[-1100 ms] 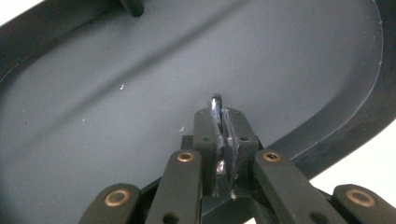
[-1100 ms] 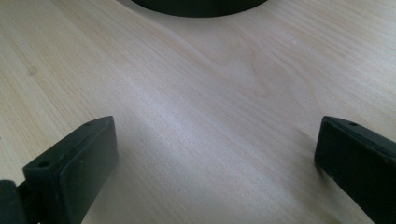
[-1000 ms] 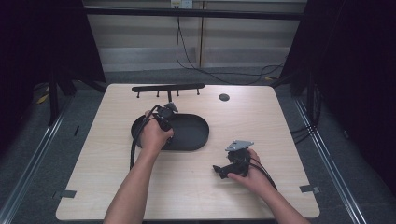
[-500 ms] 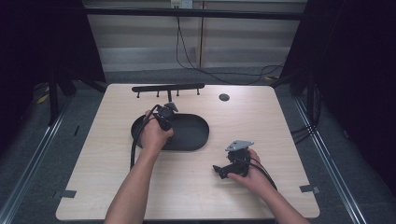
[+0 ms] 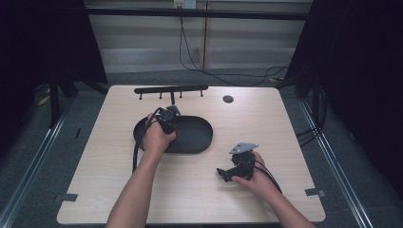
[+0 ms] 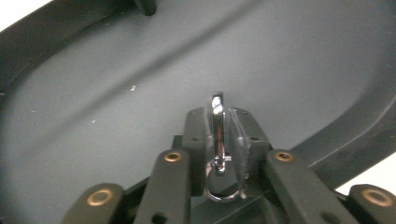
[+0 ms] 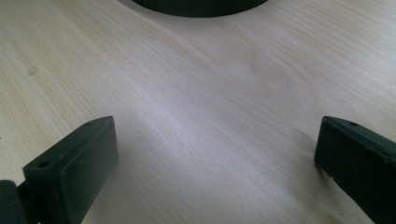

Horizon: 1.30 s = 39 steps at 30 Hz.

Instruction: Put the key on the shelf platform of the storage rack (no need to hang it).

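Where the two black jaws of the left hand-held gripper (image 6: 219, 140) nearly meet, a shiny metal clip with a small ring (image 6: 217, 135) at its lower end stands on edge between the pads; the jaws have just been opening a little, and whether the pads still press on it I cannot tell. Beneath it lies the dark floor of the black oval tray (image 5: 195, 135), which rests near the middle of the pale wooden desk (image 5: 199, 190). Nearer the person, the right hand-held gripper (image 5: 223, 175) rests on the desk with its jaws wide apart and nothing between them. Behind the tray stands a black bar with pegs (image 5: 171, 89).
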Motion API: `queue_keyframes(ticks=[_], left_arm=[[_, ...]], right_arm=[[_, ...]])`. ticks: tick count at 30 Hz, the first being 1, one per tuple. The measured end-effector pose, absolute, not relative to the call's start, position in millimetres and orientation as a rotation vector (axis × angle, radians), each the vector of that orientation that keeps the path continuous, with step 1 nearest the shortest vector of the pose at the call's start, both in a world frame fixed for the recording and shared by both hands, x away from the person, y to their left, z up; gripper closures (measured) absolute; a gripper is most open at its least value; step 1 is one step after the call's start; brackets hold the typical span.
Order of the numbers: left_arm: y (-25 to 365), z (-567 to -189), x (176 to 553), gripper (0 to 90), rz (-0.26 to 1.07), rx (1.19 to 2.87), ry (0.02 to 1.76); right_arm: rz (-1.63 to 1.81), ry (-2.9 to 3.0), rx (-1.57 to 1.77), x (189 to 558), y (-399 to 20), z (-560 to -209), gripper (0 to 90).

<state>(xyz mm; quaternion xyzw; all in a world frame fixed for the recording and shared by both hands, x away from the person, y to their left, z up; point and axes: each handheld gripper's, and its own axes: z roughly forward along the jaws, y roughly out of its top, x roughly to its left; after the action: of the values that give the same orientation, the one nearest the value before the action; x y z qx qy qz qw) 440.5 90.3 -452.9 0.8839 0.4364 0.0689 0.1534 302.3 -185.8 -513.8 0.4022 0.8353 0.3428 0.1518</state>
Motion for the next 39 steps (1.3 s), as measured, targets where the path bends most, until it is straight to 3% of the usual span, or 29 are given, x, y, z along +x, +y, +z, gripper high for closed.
queue_keyframes(ticks=[14,39], left_arm=[[91.6,-447.7,437.7,73.1,0.201,2.531,1.240],[98.8,-438.0,430.2,56.7,0.185,2.518,1.244]], right_arm=[[0.984,2.397,1.155,302.3,-185.8,-513.8,0.0],[0.984,2.397,1.155,302.3,-185.7,-513.8,0.0]])
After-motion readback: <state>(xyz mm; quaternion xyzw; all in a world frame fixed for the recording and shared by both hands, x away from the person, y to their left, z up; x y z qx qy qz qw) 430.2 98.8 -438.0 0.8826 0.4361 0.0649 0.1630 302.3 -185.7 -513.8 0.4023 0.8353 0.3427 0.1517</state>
